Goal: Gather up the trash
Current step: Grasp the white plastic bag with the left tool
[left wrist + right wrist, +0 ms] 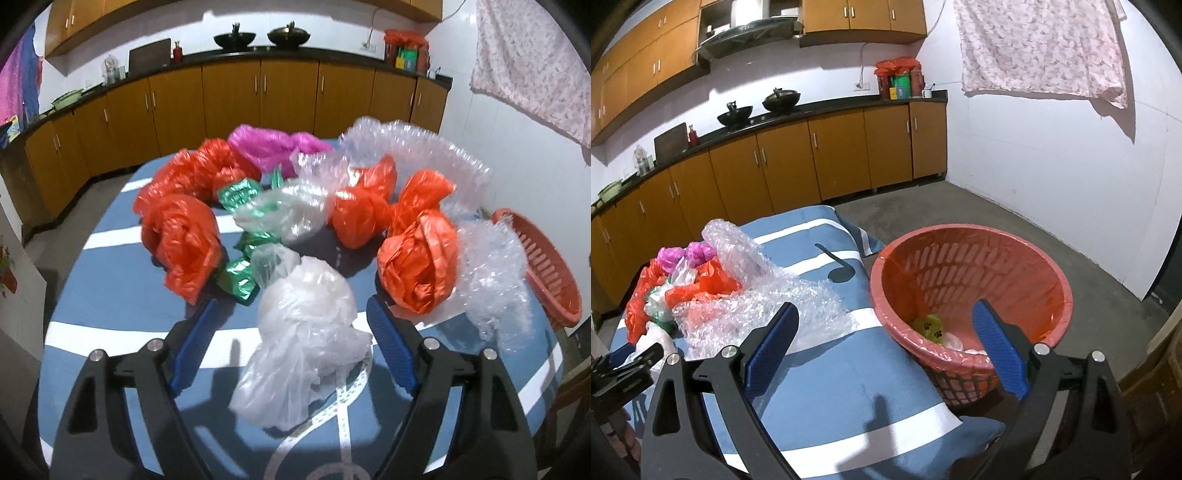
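Note:
A pile of crumpled plastic trash lies on a blue-and-white striped cloth [110,332]: orange bags [181,240], a pink bag [269,146], green foil wrappers [240,282], bubble wrap [417,151] and a clear white bag [306,339]. My left gripper [291,306] is open, its jaws on either side of the clear white bag without closing on it. My right gripper [886,310] is open and empty, over the table edge next to the pink basket [1060,273], which has an orange liner and holds a yellow paw-print bag [929,325] and some white plastic.
The basket also shows at the table's right edge in the left wrist view [546,280]. The pile shows at the left in the right wrist view [713,291]. Wooden kitchen cabinets [812,162] and a counter with woks run behind. Grey floor [1034,221] lies to the right.

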`<state>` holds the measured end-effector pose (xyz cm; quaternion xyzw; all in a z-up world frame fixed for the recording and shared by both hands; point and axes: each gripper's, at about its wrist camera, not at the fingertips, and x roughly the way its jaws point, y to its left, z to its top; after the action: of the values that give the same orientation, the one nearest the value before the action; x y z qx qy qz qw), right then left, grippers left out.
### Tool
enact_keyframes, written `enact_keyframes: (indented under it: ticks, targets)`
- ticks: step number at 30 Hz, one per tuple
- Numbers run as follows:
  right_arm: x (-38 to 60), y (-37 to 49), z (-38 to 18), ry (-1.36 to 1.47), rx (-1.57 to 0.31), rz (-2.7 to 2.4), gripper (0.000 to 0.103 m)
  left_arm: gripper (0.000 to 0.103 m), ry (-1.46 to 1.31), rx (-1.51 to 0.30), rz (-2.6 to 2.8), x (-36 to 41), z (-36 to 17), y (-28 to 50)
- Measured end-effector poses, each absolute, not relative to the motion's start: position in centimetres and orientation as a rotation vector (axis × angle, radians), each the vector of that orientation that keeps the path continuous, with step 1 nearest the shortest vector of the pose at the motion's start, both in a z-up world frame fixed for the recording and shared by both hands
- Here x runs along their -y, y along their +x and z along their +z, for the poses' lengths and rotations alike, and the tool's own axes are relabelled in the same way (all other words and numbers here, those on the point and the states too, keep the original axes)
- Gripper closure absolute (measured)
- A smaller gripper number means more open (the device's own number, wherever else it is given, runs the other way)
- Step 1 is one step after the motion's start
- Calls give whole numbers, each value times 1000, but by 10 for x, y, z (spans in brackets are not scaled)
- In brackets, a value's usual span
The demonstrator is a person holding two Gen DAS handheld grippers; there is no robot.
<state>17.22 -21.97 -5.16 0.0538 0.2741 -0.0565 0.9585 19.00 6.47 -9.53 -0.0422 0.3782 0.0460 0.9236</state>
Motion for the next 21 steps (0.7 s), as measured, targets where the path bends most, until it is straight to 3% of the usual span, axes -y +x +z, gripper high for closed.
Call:
enact_keyframes:
  ticks: [6,10,21]
  targets:
    - [215,173,-55,100,-568,-106,9,47,-111,-844,69,-65,-110,206]
    - [212,173,-56,96,-573,-99,9,54,-123,-836,50,-64,-109,206]
    - [191,177,-51,131,-575,-28,11,57,-104,-705,45,-70,-73,170]
